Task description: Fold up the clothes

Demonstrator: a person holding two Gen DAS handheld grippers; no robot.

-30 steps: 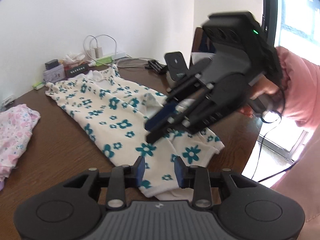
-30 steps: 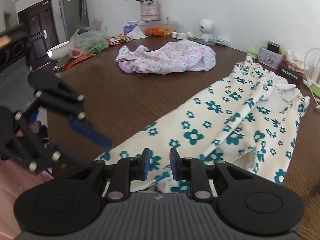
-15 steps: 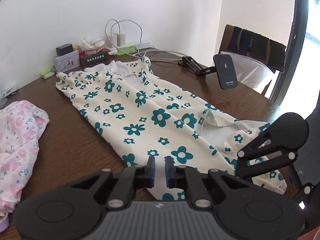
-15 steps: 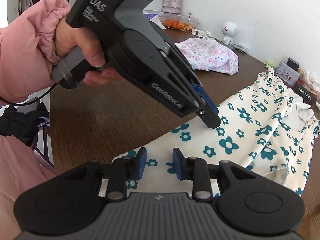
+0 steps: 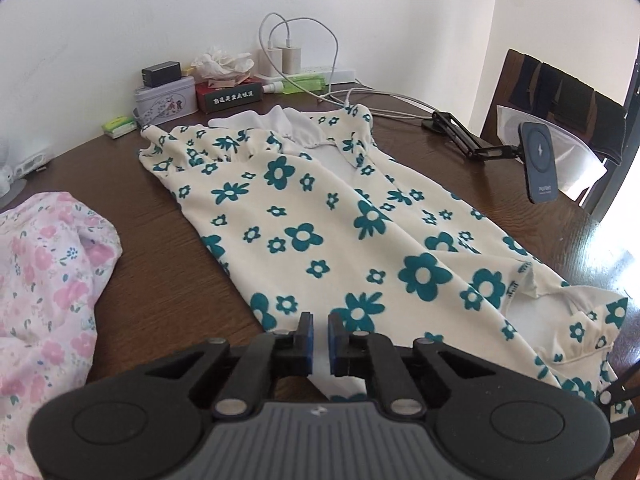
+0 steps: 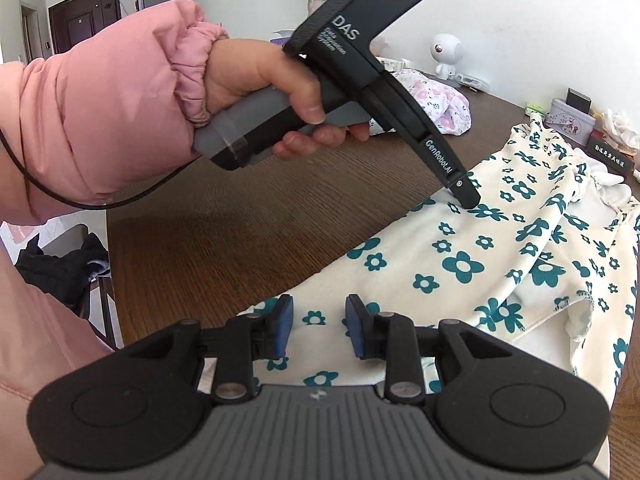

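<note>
Brown table point(image 5: 160, 236) bears a floral dress point(image 5: 360, 232); left gripper point(image 5: 319, 338) nearly closed, right gripper point(image 6: 315, 326) spread.

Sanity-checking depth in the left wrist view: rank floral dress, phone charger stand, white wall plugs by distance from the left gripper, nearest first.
From the left gripper:
1. Floral dress, directly at the fingertips.
2. Phone charger stand, right, mid-table.
3. White wall plugs, at the far wall, just left of centre.

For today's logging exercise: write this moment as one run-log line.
left gripper: nearly shut over floral dress edge | right gripper: open above hem | dress flat on table
</note>
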